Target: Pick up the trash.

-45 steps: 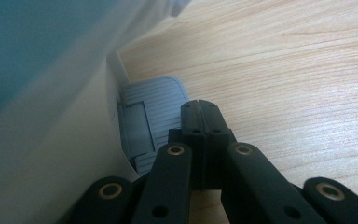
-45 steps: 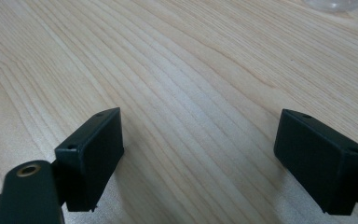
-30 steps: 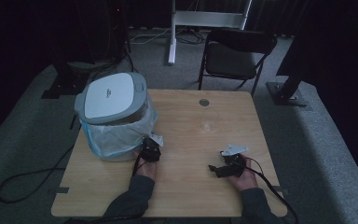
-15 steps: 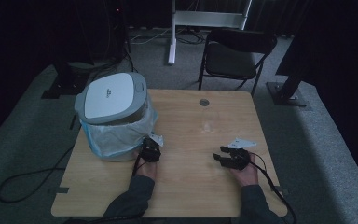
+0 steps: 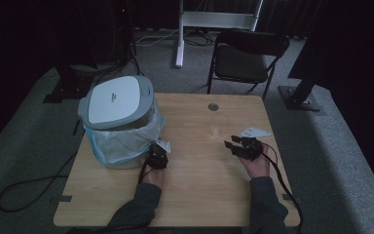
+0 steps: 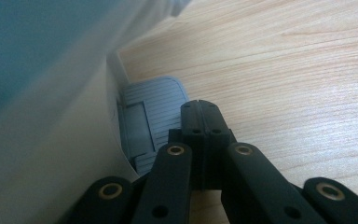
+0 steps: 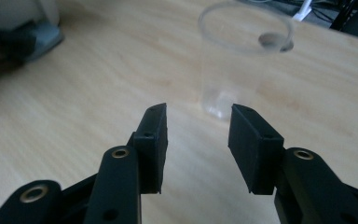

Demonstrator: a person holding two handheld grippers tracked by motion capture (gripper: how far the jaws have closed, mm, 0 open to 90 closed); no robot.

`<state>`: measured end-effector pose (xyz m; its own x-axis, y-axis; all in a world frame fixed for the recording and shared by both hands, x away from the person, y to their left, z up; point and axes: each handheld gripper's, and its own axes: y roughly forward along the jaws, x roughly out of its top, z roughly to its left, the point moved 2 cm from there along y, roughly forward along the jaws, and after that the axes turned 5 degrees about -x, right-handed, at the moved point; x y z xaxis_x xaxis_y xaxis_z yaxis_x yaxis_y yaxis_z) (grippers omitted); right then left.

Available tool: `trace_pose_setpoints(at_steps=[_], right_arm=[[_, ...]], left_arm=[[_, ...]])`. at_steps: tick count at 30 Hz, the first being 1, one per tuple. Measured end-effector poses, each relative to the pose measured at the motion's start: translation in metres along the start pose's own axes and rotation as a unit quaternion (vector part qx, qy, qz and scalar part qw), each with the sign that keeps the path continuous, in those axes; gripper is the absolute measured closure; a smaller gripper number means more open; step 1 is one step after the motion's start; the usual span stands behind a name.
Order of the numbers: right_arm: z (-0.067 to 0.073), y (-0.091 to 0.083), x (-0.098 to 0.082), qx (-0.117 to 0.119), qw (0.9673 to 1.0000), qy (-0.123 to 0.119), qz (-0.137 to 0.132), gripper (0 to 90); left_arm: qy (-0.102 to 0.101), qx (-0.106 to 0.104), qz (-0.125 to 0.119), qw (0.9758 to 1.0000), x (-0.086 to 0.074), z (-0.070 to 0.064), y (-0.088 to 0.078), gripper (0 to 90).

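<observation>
Right gripper view, jaws part-open, just closing, empty, clear cup (image 7: 242,60) ahead, left gripper view, jaws shut over bin pedal (image 6: 151,119).

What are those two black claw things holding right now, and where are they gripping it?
Nothing. The left gripper is shut with nothing between its jaws, beside the bin's pedal. The right gripper has been closing, jaws apart, short of the clear cup.

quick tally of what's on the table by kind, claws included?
Pedal bin with a plastic liner, lid down: 1
Clear plastic cup, upright: 1
Claws: 2, left claw shut at the bin's grey pedal, right claw open, aimed at the cup with nothing between its jaws, which have just been closing
Total: 4
</observation>
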<state>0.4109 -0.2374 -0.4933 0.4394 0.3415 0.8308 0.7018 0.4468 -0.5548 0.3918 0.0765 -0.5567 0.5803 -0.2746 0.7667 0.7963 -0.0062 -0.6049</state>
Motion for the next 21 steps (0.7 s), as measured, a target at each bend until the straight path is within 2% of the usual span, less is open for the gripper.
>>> trace_pose_setpoints(at_steps=[11, 21], right_arm=[[-0.017, 0.011, 0.034, -0.032, 0.9982, 0.041, -0.029, 61.8], [-0.033, 0.034, 0.055, -0.052, 0.997, 0.057, -0.004, 64.7]], left_arm=[[0.0, 0.0, -0.002, 1.0, 0.0, 0.0, 0.0, 90.0], [0.003, 0.0, 0.0, 1.0, 0.0, 0.0, 0.0, 90.0]])
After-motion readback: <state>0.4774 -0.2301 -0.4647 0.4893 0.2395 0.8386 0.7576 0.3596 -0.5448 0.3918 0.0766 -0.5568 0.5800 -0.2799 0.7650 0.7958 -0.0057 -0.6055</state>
